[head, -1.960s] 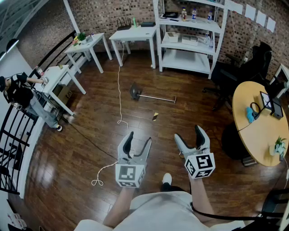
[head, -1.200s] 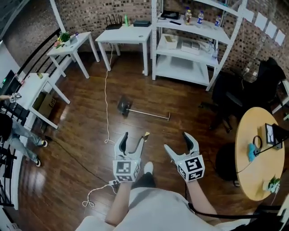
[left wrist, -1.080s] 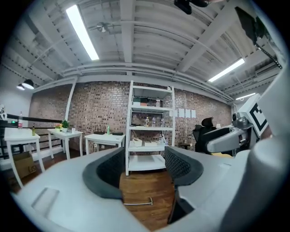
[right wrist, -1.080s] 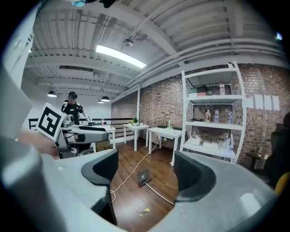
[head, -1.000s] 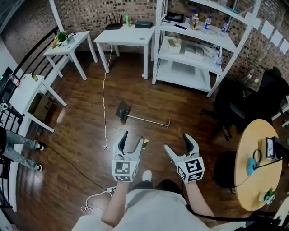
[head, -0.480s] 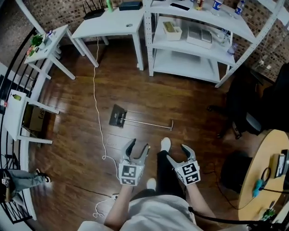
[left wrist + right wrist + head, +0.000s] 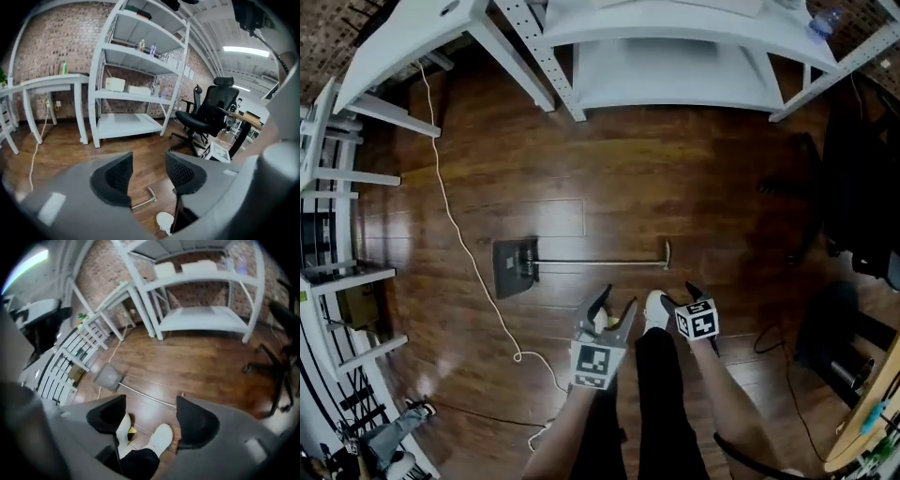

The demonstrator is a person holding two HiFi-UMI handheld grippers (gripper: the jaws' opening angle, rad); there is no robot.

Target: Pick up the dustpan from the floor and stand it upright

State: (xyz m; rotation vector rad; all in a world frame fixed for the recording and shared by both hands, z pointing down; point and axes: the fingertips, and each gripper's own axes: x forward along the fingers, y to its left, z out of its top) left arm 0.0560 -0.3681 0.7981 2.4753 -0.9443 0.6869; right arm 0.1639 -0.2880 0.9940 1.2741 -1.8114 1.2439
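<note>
The dustpan lies flat on the wooden floor, its dark pan [image 7: 514, 266] at the left and its thin metal handle [image 7: 600, 262] running right to a small end grip [image 7: 667, 253]. The right gripper view shows the pan [image 7: 108, 377] and handle [image 7: 150, 398] beyond the jaws. Only the handle's end [image 7: 146, 196] shows in the left gripper view. My left gripper [image 7: 616, 305] hangs open just below the handle's right part, apart from it. My right gripper [image 7: 680, 295] is open too, close below the handle's end grip. Nothing sits between either pair of jaws.
A white shelf unit [image 7: 675, 56] stands beyond the dustpan. White tables [image 7: 384, 56] stand at the left. A white cable [image 7: 459, 244] trails across the floor left of the pan. A black office chair [image 7: 862, 187] is at the right. The person's white shoe [image 7: 654, 309] is between the grippers.
The head view has dropped much closer to the floor. Both grippers have come forward and down towards the handle's right end. The dustpan lies as before.
</note>
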